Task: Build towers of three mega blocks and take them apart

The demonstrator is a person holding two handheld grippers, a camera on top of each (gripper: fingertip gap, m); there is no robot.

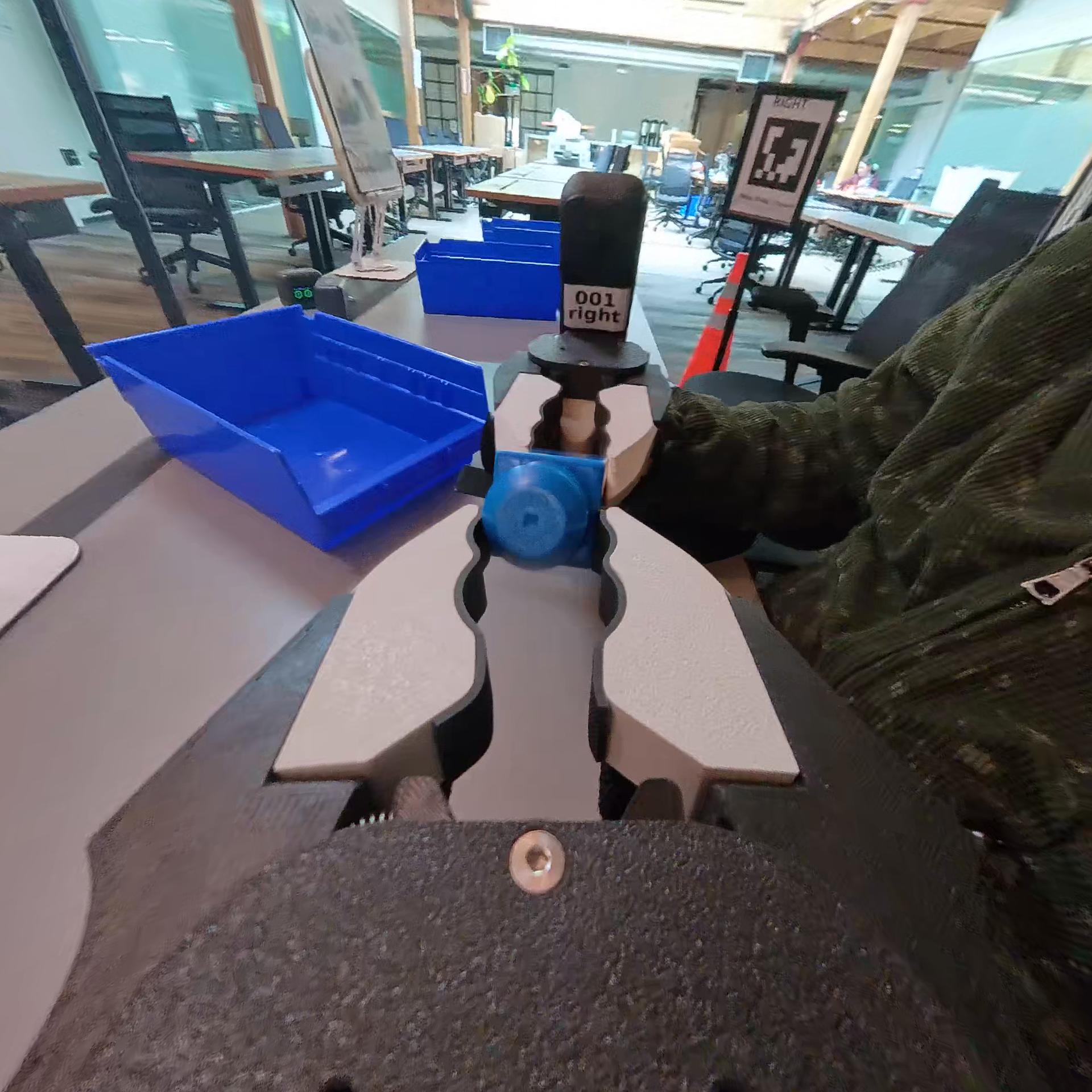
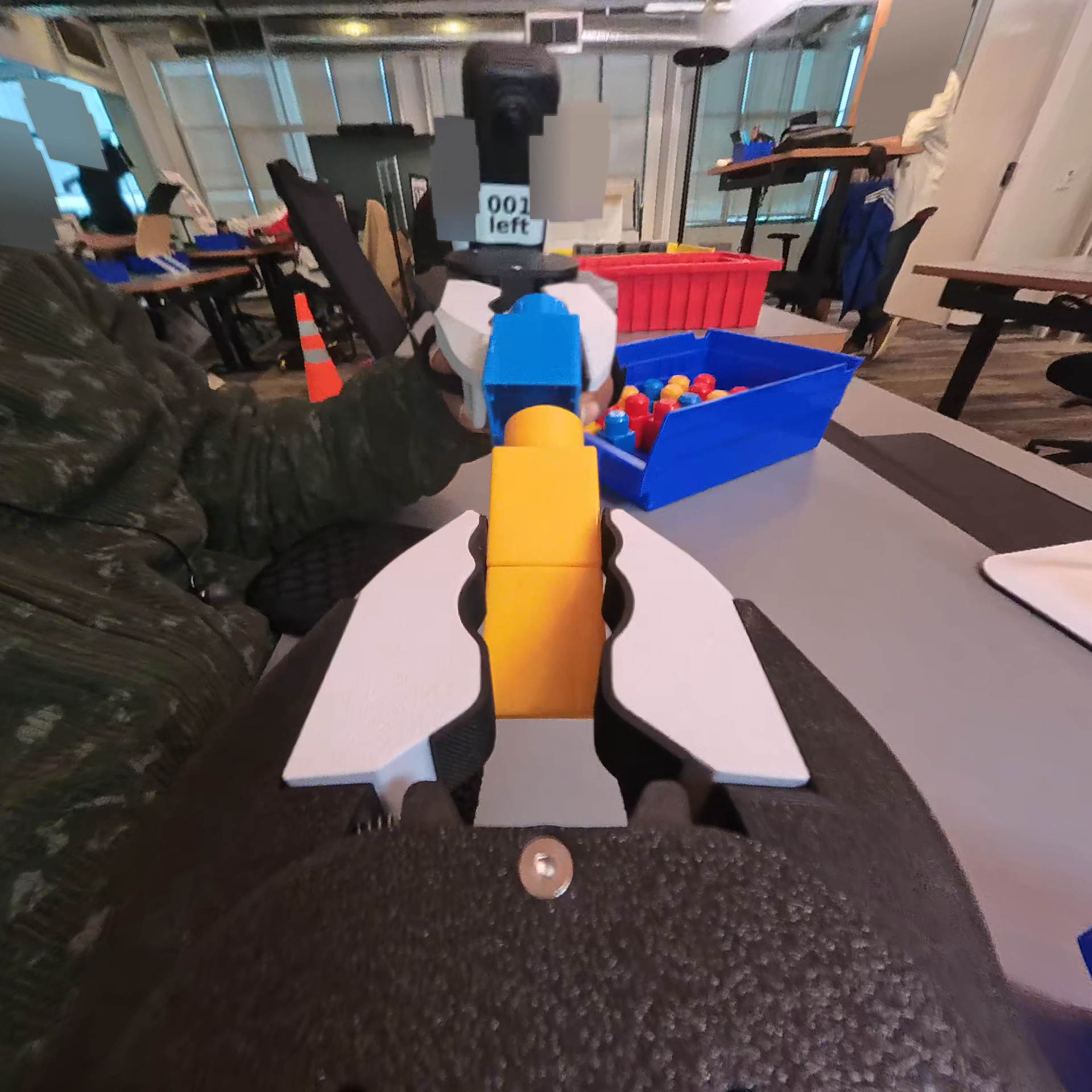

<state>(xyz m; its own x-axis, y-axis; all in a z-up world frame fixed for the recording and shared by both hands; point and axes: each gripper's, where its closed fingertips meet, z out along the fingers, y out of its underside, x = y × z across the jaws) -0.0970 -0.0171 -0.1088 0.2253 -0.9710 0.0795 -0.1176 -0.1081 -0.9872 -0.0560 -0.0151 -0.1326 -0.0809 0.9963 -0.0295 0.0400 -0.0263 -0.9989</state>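
My left gripper is shut on a blue mega block held at its fingertips, stud toward the camera. My right gripper is shut on a stack of two orange-yellow blocks, stud end pointing away. The two grippers face each other above the grey table. In the right wrist view the blue block sits in the left gripper, its open underside right at the stack's top stud. The right gripper shows behind the blue block in the left wrist view.
An empty blue bin stands left of the grippers, with another blue bin behind. A blue bin of loose blocks and a red crate stand on the other side. A white pad lies on the table. A person's green sleeve is close. My right fingertips sit around 6 cm from my left ones.
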